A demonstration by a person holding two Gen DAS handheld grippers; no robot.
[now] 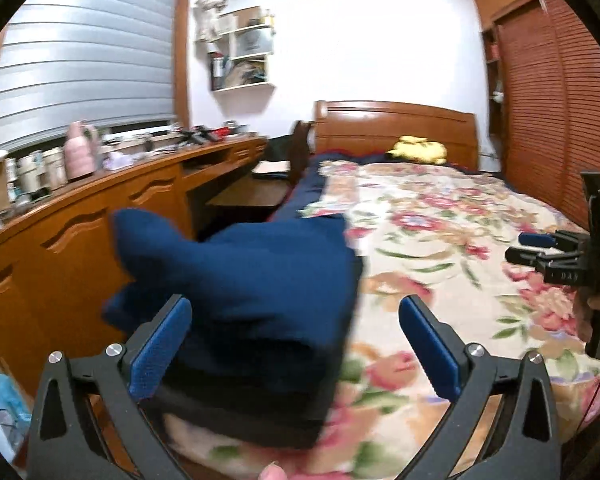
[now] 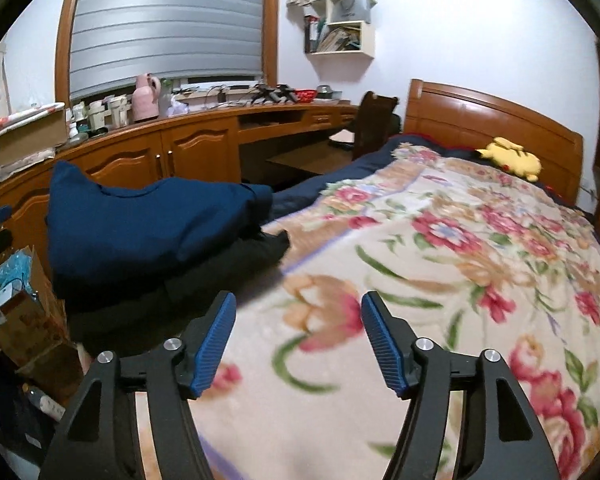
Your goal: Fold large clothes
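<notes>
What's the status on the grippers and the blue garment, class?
Left gripper open, empty. Right gripper open, empty. Dark blue fabric garment released, heaped on darker clothes at bed edge. Floral blanket ahead unobstructed.

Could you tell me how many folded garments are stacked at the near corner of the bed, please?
2: a blue garment lies on top, and a black garment lies beneath it on the floral blanket. More could be hidden underneath the stack.

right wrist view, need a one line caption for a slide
Open right gripper over the floral blanket, nothing between its jaws; blue garment piled on a dark one at the bed's edge.
</notes>
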